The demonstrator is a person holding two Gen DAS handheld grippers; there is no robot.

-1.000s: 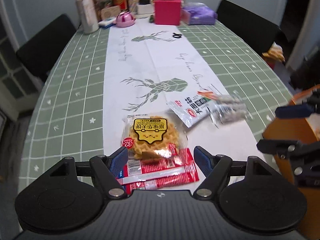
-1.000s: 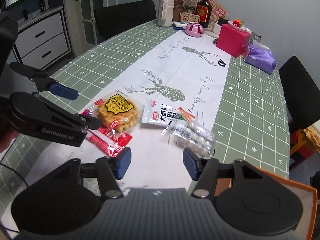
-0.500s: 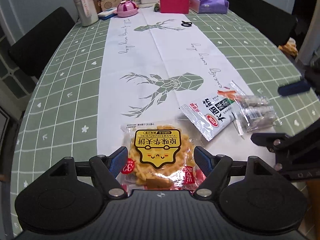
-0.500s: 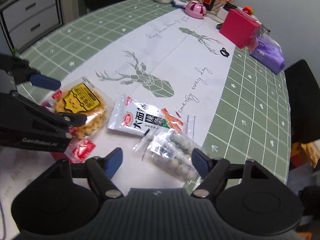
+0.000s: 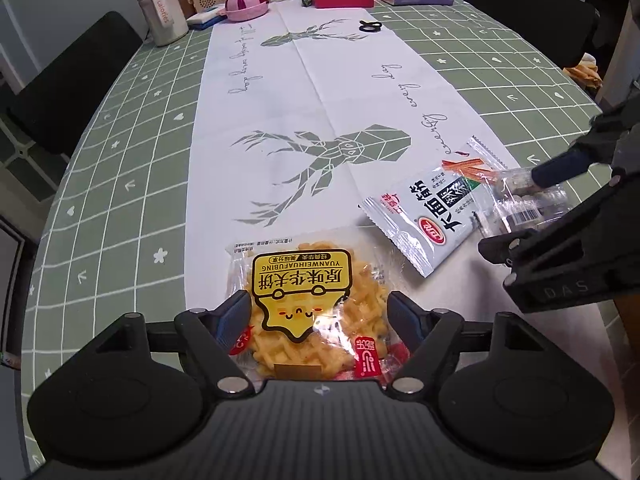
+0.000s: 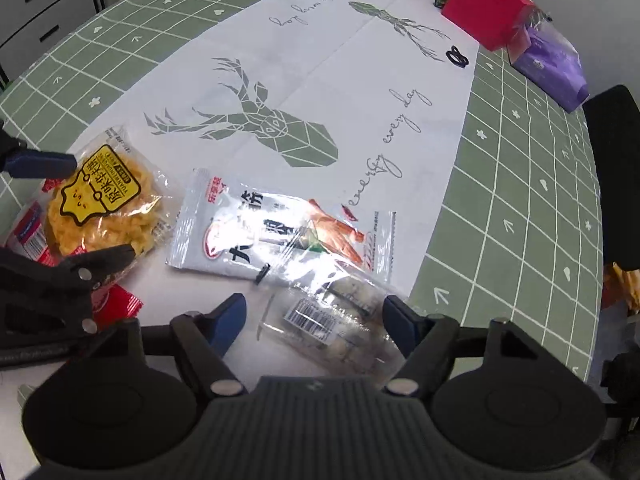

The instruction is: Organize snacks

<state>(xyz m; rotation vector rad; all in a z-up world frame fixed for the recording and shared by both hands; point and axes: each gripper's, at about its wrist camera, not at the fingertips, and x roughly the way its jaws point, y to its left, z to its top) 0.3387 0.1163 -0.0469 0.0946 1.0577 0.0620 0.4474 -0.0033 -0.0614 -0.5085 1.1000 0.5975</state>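
My left gripper (image 5: 318,314) is open, its jaws on either side of a yellow-labelled waffle pack (image 5: 310,296) that lies on a red packet (image 5: 396,354). The waffle pack also shows in the right wrist view (image 6: 102,208). My right gripper (image 6: 314,318) is open, its jaws on either side of a clear bag of small wrapped snacks (image 6: 340,328), also visible in the left wrist view (image 5: 528,206). A white noodle-snack pouch (image 6: 256,228) lies between the two packs, partly under the clear bag, and shows in the left wrist view (image 5: 432,208).
The table has a green checked cloth (image 5: 120,168) and a white deer runner (image 5: 320,80). At the far end stand a pink box (image 6: 486,12), a purple bag (image 6: 552,64), a bottle (image 5: 160,4) and a pink case (image 5: 246,4). Black chairs (image 5: 68,80) flank the table.
Both grippers have moved forward and down. The left now straddles the waffle pack and the right now straddles the clear bag. Both stay open.
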